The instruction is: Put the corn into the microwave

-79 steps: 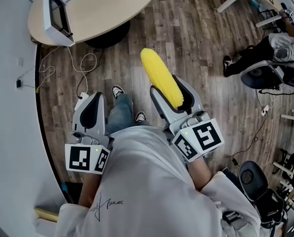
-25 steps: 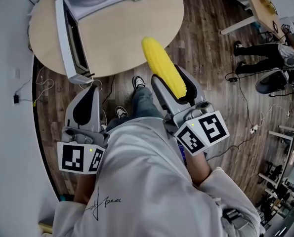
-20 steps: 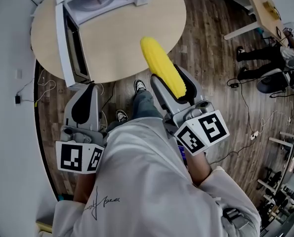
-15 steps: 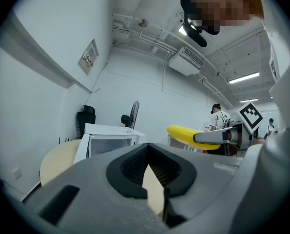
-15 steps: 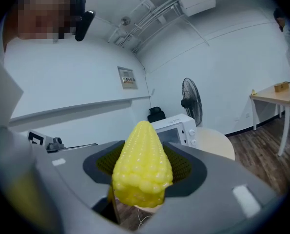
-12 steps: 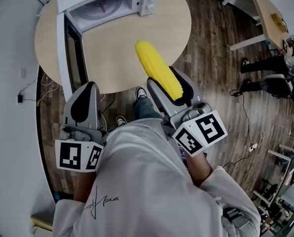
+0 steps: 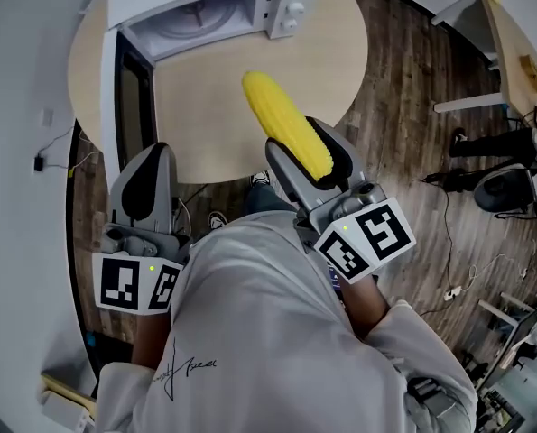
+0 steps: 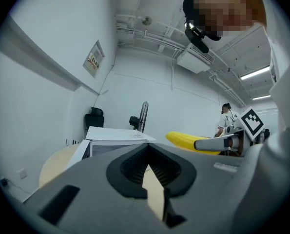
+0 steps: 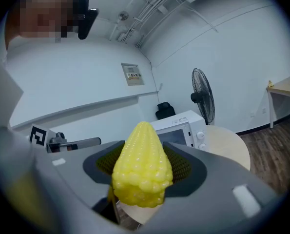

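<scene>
Plainly, one corn cob is seen clamped between the jaws of the right tongs. It is held in the air, with its pointed end projecting over the near part of the round bench. One microwave is set on the far side of that bench, well apart from the cob. Its door is swung fully open toward the left tongs.

Only in the head view are the open cavity and the glass turntable inside it shown from above, along with the wooden floor around the bench. Two knobs are counted on the microwave's control panel, and the same two are seen in the right gripper view.

In the right gripper view the blunt end of the cob is shown close up, seated between the ribbed black pads. One standing fan is seen behind the microwave, which the head view does not show.

In the left gripper view the left tongs are shown with jaws together and only a thin slit between them, with nothing held. A black office chair by the wall and one standing person in the distance are shown in that view alone. The cob is also seen there from the side.
</scene>
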`<state>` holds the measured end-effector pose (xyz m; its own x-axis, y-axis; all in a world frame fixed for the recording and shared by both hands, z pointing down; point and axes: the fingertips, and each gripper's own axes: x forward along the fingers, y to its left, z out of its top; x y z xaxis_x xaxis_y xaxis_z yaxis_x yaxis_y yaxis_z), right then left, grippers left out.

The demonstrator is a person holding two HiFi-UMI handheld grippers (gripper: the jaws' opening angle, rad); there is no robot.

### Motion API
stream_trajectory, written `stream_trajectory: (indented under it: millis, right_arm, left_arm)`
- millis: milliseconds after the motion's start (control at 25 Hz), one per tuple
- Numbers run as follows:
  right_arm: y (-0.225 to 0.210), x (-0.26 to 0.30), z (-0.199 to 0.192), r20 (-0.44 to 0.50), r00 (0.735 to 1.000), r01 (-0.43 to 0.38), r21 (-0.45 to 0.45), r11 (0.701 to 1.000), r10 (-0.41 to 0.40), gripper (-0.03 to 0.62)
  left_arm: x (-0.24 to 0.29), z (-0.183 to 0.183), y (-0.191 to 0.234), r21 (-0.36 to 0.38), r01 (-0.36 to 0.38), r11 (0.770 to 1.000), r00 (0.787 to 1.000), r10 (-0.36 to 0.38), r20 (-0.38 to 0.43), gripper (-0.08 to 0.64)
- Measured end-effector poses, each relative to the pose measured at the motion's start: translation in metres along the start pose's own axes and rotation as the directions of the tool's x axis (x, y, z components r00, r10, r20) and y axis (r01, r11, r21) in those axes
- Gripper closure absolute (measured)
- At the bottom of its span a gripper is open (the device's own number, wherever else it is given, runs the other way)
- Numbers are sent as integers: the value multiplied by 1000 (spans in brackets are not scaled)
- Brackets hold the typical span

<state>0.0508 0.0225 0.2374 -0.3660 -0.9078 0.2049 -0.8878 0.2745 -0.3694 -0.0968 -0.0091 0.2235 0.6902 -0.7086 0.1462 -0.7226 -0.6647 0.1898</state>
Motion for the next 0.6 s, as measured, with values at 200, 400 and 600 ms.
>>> stream_trajectory:
  millis: [200, 400, 600]
  right_arm:
    - [-23, 15, 10, -7, 999, -34, -9, 999, 34, 331]
    - [-43, 23, 17, -22, 997, -80, -14, 997, 80, 331]
    - [-59, 33, 21, -35, 990, -137, -30, 990, 135, 331]
  left_arm:
    - [21, -1, 4, -11, -50, 999, 999, 50, 5, 569]
    - [39, 0, 1, -18, -105, 994, 994, 105, 15, 569]
    - [51, -4, -4, -16, -160, 987, 987, 161, 23, 569]
